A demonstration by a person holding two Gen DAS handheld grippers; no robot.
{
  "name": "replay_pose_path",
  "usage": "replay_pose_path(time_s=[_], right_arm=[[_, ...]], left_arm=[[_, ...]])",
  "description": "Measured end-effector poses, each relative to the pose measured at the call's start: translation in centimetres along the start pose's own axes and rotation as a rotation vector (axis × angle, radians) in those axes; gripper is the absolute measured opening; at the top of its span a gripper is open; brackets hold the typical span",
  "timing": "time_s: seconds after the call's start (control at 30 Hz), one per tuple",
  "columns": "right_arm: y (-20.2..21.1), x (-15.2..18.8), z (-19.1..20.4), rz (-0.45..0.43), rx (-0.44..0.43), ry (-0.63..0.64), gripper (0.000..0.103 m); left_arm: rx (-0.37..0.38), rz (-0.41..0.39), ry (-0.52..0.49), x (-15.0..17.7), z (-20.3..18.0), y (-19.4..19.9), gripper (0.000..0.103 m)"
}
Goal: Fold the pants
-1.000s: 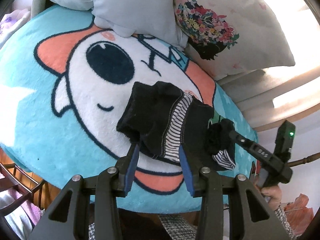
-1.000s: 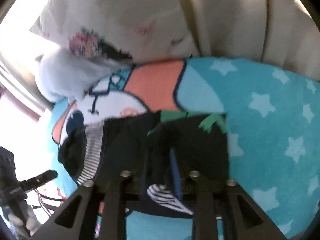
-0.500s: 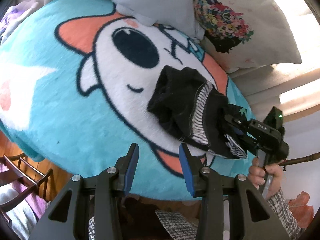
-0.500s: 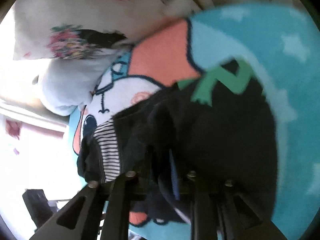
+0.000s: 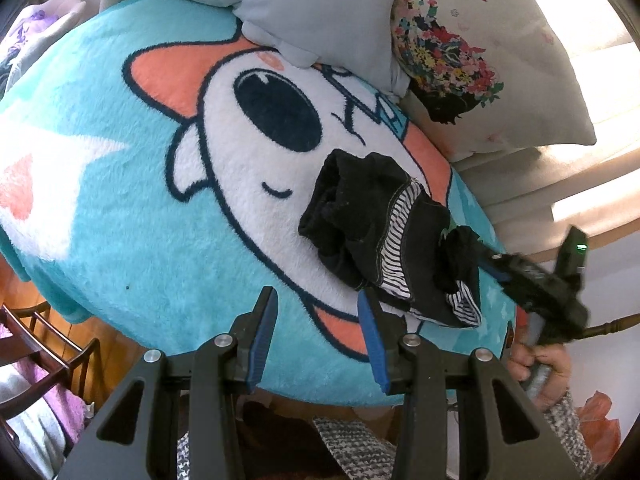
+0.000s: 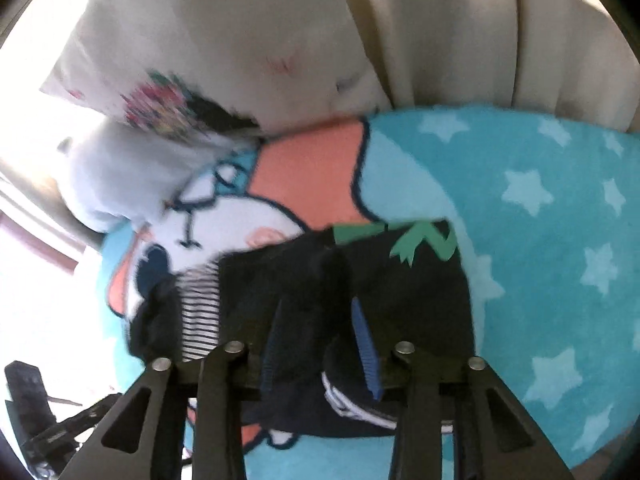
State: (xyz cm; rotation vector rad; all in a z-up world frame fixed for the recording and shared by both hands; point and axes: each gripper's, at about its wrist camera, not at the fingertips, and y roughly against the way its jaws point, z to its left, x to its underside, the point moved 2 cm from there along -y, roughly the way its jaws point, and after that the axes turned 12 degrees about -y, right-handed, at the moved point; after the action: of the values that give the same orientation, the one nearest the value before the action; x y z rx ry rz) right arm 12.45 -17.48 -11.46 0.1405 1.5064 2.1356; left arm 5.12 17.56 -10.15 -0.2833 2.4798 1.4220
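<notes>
Black pants (image 5: pixel 360 216) with a striped lining lie crumpled on the cartoon blanket (image 5: pixel 120 200). My left gripper (image 5: pixel 316 300) stands open and empty, short of the pants' near edge. My right gripper (image 5: pixel 480 256) comes in from the right, its tips in a raised bunch of black cloth. In the right wrist view its jaws (image 6: pixel 316 308) are opening with that bunch of the pants (image 6: pixel 420 288) between them. The blue face of the right pad (image 6: pixel 364 344) shows bare. A green print marks the pants' far edge.
A floral pillow (image 5: pixel 480 60) and a pale blue pillow (image 5: pixel 320 8) lean at the back of the blanket, before a cream sofa back (image 6: pixel 440 40). A hand (image 5: pixel 536 368) holds the right gripper. A dark wooden rail (image 5: pixel 40 344) stands below the blanket's left edge.
My left gripper drew back from over the pants and now sits clear of them. My right gripper dipped close to the cloth, pulled back, and its jaws now stand wider than half a second ago.
</notes>
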Motion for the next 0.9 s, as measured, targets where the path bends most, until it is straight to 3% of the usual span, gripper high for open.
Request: replay_pose_path(time_s=[0.07,0.17,0.27,0.37,0.4,0.5,0.6,0.8,0.9], right_arm=[[-3.0,0.6,-0.7,0.062,0.106,0.030,0.037],[-2.1,0.4,-0.3,0.033,0.127,0.052,0.039],[1.3,-0.1,1.6,-0.047,0.109,0.078,0.041],[3.3,0.2,5.6,-0.076,0.052,0.152,0.060],[3.0,0.7,7.5,-0.043,0.022,0.192,0.069],[0.6,2.7,12.8,0.066,-0.045,0.292,0.070],[-2.8,4.4,17.1,0.166,-0.046,0.339,0.071],[-9.9,6.9,21.6,0.184,0.244,0.471,0.078],[-11.6,7.8,22.2,0.160,0.325,0.518,0.083]], left_arm=[[-0.011,0.001,0.001,-0.1,0.1,0.1,0.040],[-0.023,-0.017,0.012,-0.6,0.5,0.7,0.040],[-0.035,-0.053,0.042,-1.1,1.4,1.6,0.046],[-0.056,-0.076,0.085,-1.4,2.8,2.1,0.048],[-0.060,-0.075,0.098,-1.4,3.2,2.1,0.048],[-0.071,-0.073,0.149,-1.3,4.7,2.2,0.048],[-0.080,-0.079,0.175,-0.9,5.8,2.6,0.048],[-0.075,-0.065,0.221,0.3,8.0,2.9,0.048],[-0.068,-0.047,0.241,1.1,9.1,2.6,0.048]])
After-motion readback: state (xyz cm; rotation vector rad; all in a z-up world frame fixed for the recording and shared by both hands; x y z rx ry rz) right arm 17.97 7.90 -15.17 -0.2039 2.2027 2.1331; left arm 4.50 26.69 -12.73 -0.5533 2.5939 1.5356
